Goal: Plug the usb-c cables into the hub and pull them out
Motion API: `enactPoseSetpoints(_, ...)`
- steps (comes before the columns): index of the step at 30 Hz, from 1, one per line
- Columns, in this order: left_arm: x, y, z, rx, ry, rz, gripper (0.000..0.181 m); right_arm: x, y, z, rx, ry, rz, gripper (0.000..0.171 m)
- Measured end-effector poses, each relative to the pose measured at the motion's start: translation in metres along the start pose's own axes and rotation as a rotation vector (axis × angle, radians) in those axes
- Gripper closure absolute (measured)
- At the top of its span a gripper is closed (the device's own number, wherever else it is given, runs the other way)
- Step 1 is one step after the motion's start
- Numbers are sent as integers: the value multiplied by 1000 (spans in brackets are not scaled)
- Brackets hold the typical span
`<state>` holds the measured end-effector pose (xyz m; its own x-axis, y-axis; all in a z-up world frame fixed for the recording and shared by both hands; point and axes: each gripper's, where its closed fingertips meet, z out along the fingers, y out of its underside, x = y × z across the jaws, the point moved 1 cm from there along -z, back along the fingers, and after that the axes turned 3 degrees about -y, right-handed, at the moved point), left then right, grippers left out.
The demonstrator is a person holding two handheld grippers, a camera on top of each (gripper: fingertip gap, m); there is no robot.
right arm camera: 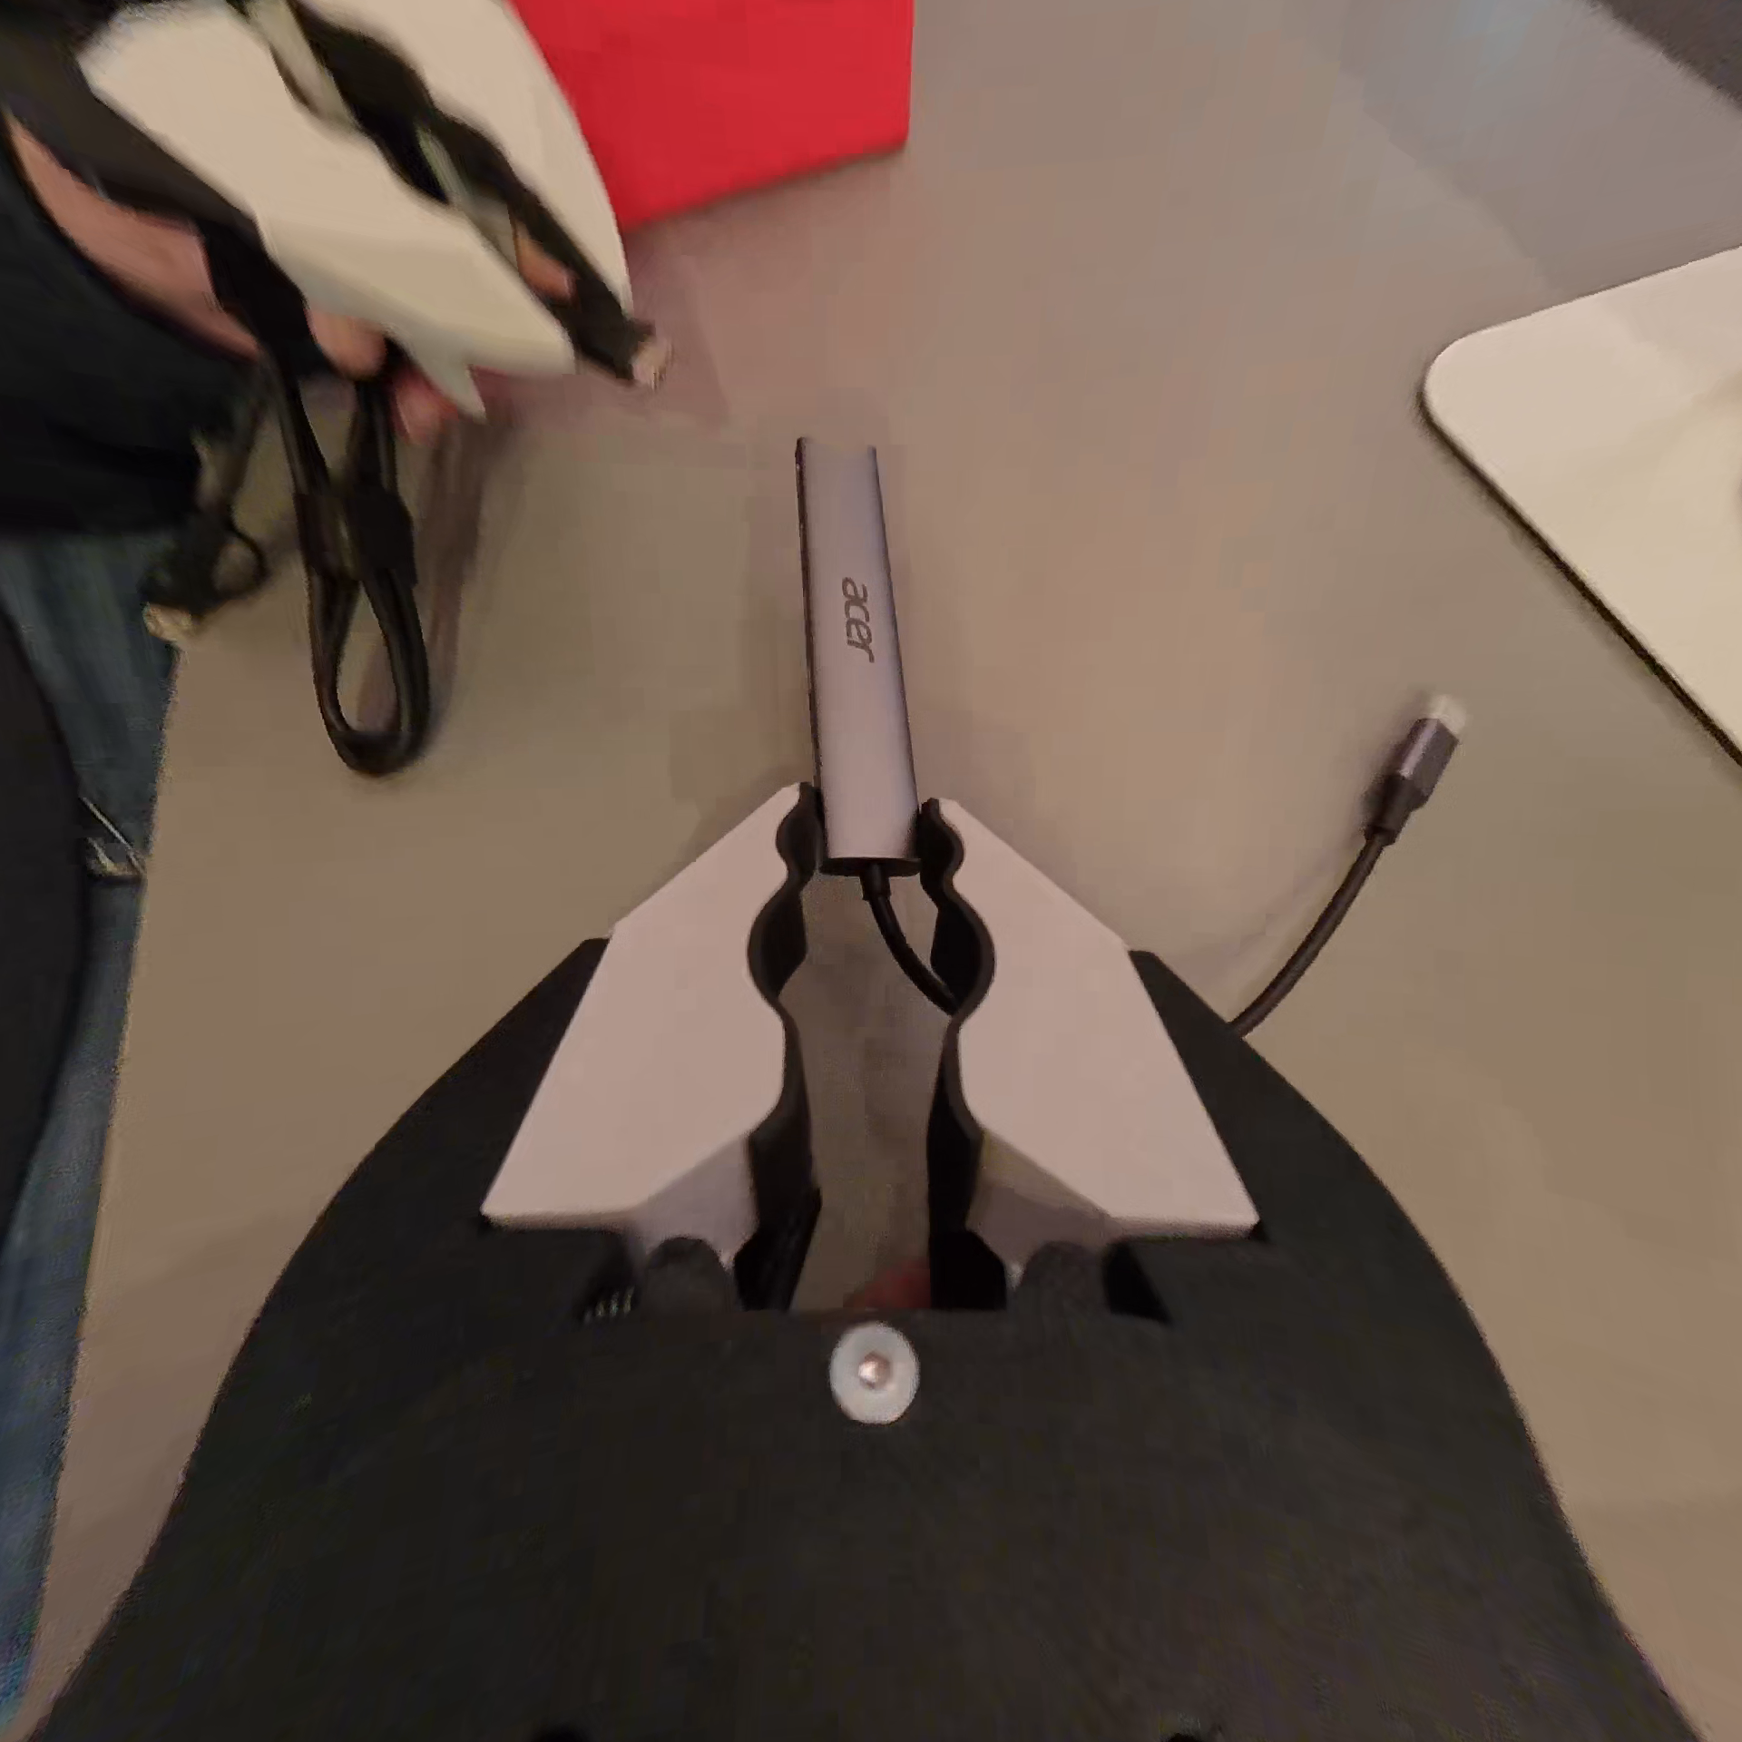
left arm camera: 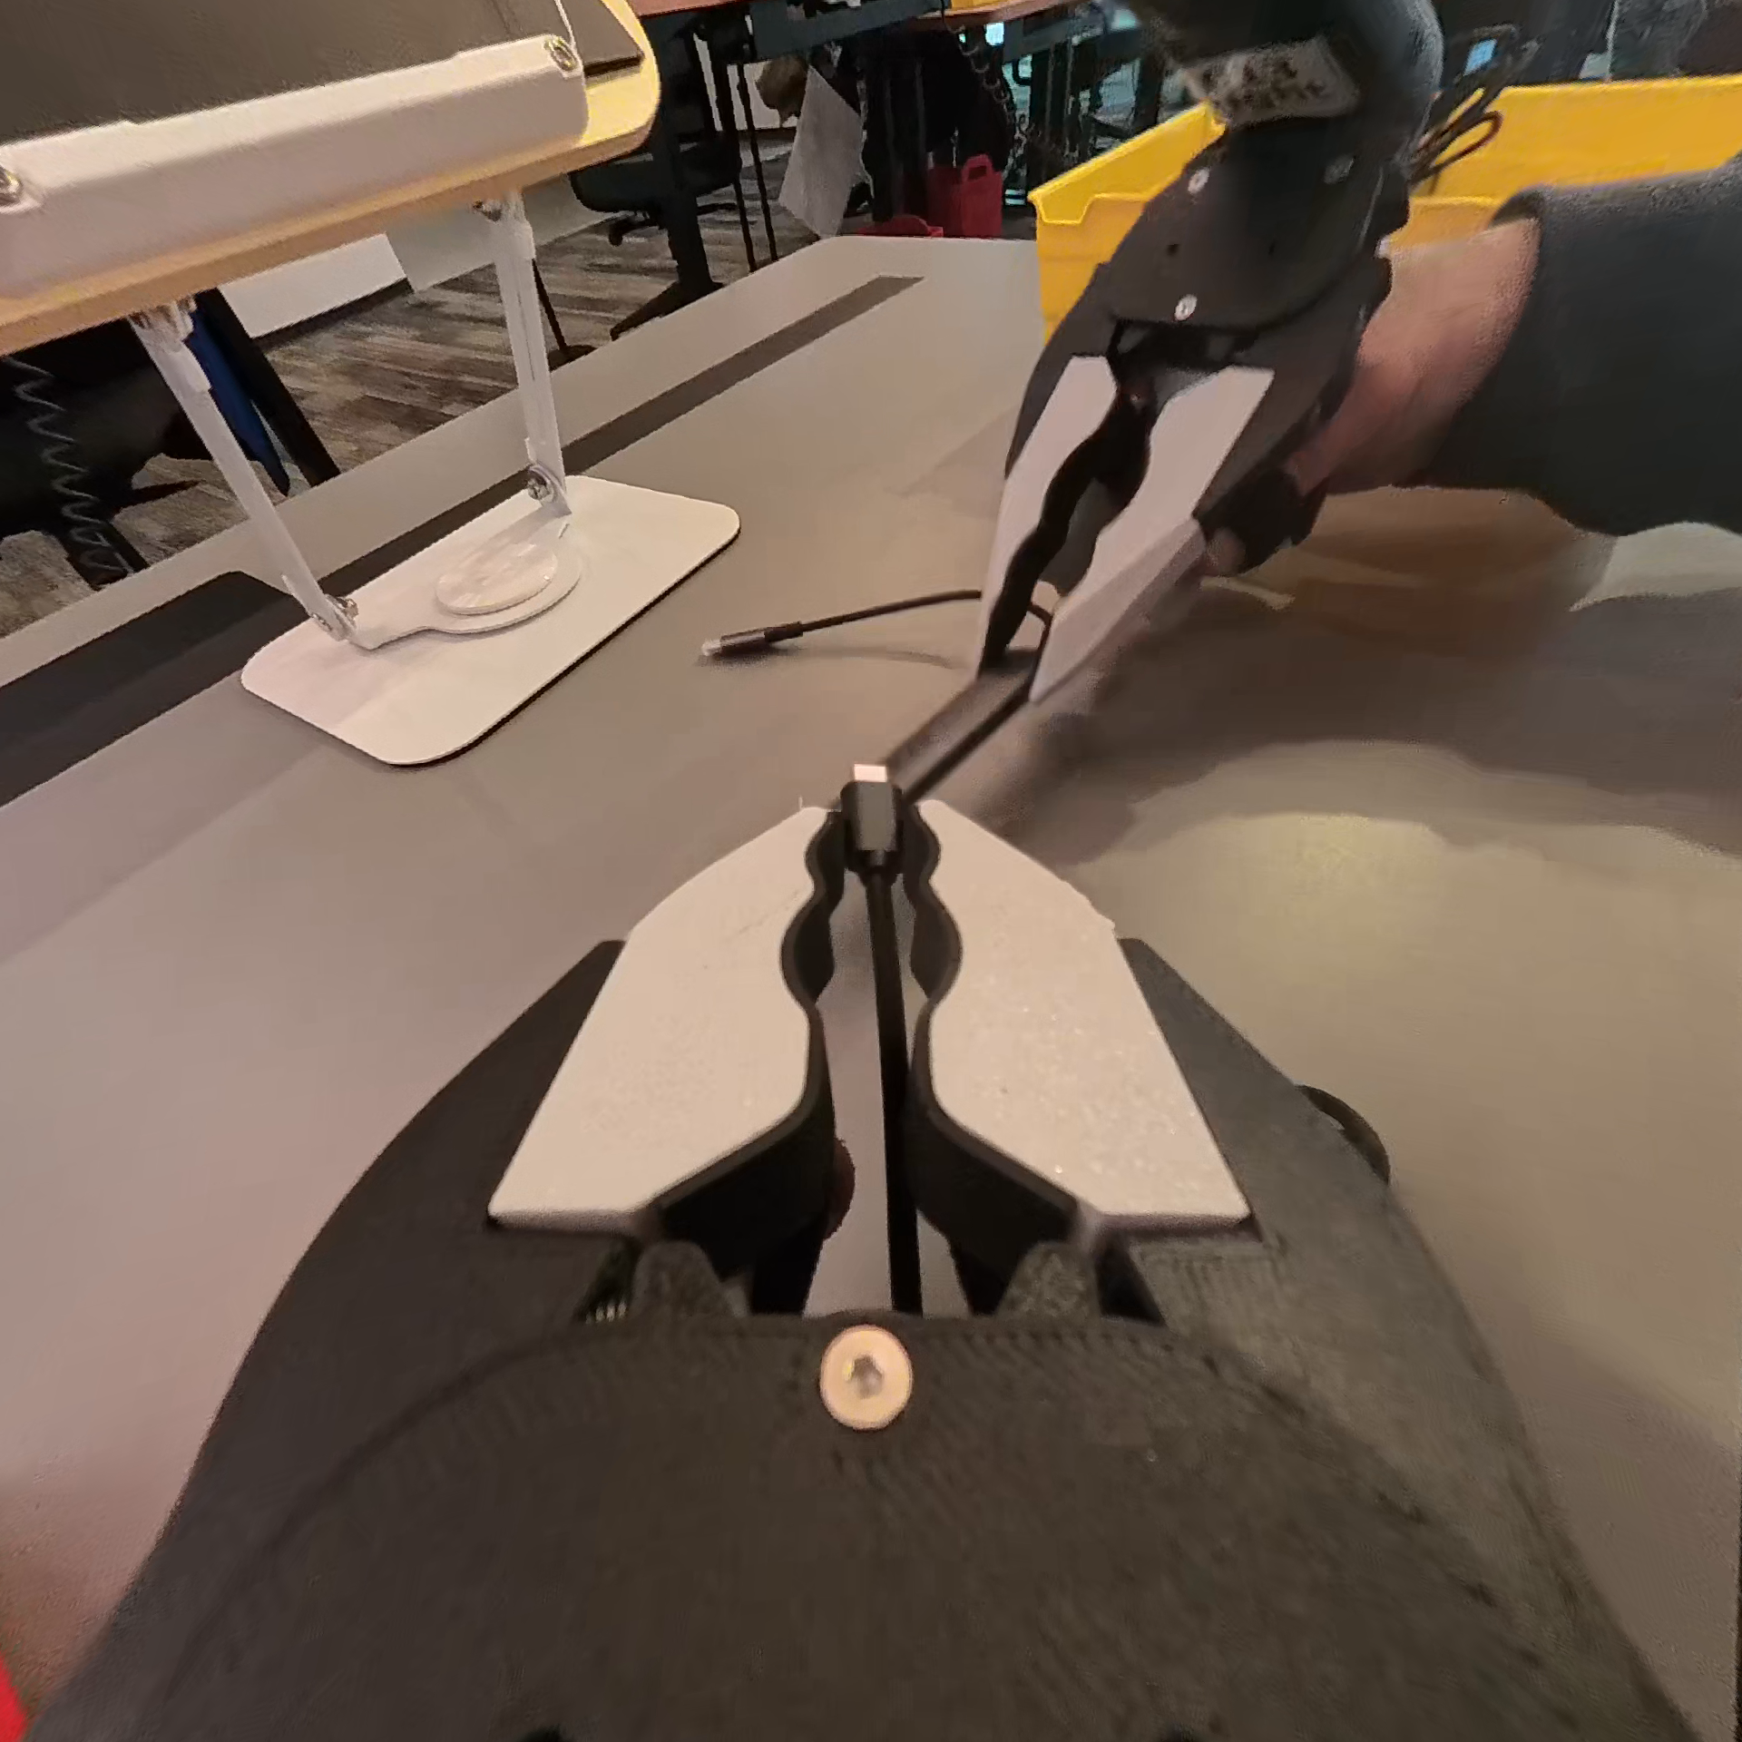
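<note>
My left gripper (left arm camera: 872, 825) is shut on the black plug of a usb-c cable (left arm camera: 872, 820); its silver tip points at the free end of the grey hub (left arm camera: 952, 731), a short gap away. My right gripper (right arm camera: 867, 829) is shut on the hub's (right arm camera: 848, 613) cable end and holds it flat on the grey table (right arm camera: 1131, 471). In the right wrist view the left gripper (right arm camera: 603, 349) shows blurred at the top left with the plug (right arm camera: 646, 358) sticking out. The cable's bundled loop (right arm camera: 368, 641) hangs below it. The hub's own lead ends in a grey plug (right arm camera: 1419, 754) lying on the table.
A white stand (left arm camera: 490, 613) sits on the table at the left, also at the right edge of the right wrist view (right arm camera: 1621, 471). A yellow bin (left arm camera: 1555, 151) stands at the far right. A red object (right arm camera: 735, 104) lies beyond the hub. A person's sleeve (left arm camera: 1621, 349) holds the right gripper.
</note>
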<state>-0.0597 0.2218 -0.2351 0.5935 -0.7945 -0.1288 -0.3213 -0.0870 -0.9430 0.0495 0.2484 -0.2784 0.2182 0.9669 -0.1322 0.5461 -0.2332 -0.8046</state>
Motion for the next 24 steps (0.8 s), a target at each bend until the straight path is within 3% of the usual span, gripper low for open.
enactPoseSetpoints(8,24,14,20,-98,46,55,170,-22,-40,-7,262,-55,128,153)
enactPoseSetpoints(17,32,5,31,-58,37,25,170,-49,-43,20,126,-101,48,153)
enactPoseSetpoints(24,30,3,29,-40,38,0,170,-51,-48,23,133,-110,45,151)
